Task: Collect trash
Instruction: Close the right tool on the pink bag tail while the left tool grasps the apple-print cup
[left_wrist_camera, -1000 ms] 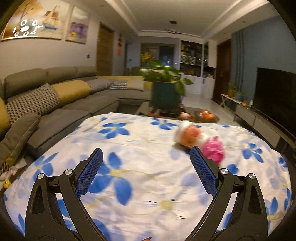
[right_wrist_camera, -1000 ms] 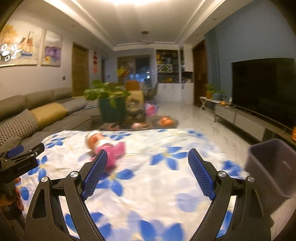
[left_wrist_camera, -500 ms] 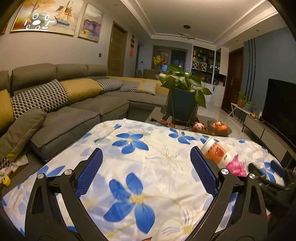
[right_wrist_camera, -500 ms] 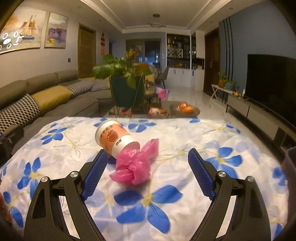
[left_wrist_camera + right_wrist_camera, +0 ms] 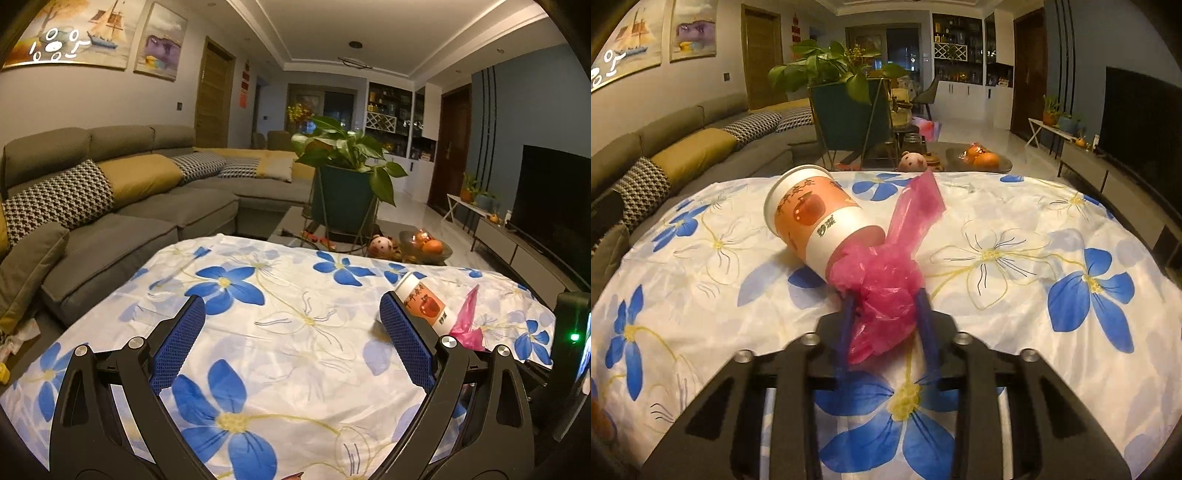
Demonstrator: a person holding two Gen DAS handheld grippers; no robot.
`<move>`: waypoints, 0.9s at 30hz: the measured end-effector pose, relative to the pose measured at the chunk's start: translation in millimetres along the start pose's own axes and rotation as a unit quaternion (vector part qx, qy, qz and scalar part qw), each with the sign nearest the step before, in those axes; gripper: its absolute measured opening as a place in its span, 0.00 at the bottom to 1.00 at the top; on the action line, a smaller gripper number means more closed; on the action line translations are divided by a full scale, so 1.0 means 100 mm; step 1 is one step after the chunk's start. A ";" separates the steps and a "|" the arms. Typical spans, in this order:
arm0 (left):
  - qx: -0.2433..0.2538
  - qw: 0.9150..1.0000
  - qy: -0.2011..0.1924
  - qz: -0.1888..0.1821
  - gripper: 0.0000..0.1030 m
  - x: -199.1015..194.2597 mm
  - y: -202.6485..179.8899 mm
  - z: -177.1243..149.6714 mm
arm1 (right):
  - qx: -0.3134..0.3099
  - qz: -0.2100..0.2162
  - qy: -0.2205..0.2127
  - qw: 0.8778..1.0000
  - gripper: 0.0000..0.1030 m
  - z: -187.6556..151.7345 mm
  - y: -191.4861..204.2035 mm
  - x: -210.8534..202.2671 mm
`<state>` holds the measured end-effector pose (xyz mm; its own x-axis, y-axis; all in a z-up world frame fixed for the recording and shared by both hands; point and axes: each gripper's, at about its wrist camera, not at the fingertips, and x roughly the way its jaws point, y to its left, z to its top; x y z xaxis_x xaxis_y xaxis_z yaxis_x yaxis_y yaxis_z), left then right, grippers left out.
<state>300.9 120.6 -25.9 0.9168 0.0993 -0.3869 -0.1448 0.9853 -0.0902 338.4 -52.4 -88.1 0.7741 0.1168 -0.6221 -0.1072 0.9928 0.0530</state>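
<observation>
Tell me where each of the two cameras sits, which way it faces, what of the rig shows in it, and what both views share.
Left wrist: on the left gripper, looking across the floral cloth toward the sofa; its open fingers show, the right rig at the edge.
Right wrist: on the right gripper, tilted down at the pink bag; its fingers are closing around it.
Shared: paper cup, bag, cloth, potted plant.

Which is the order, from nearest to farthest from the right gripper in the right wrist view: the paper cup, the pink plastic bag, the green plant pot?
1. Crumpled pink plastic bag: between the fingers of the closing right gripper.
2. Orange-and-white paper cup: lying on its side just beyond, to the left.
3. Dark green plant pot: past the table's far edge.
</observation>
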 end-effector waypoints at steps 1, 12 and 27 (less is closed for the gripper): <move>0.002 1.000 0.001 -0.002 0.91 0.01 -0.02 0.00 | 0.001 0.002 -0.002 1.000 0.27 -0.01 -0.01 -0.04; 0.010 0.998 0.029 -0.046 0.91 0.14 -0.49 0.00 | 0.054 -0.007 -0.089 0.994 0.27 -0.16 -0.44 -0.77; -0.004 0.990 0.128 -0.056 0.91 1.02 -1.27 -0.10 | 0.083 -0.006 -0.119 0.989 0.27 -0.31 -0.93 -1.04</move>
<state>408.7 4.5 -63.2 0.8024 -0.0500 -0.5947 -0.0518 0.9869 -0.1529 248.2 -157.8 -52.8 0.9017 0.0883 -0.4233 -0.0084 0.9823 0.1870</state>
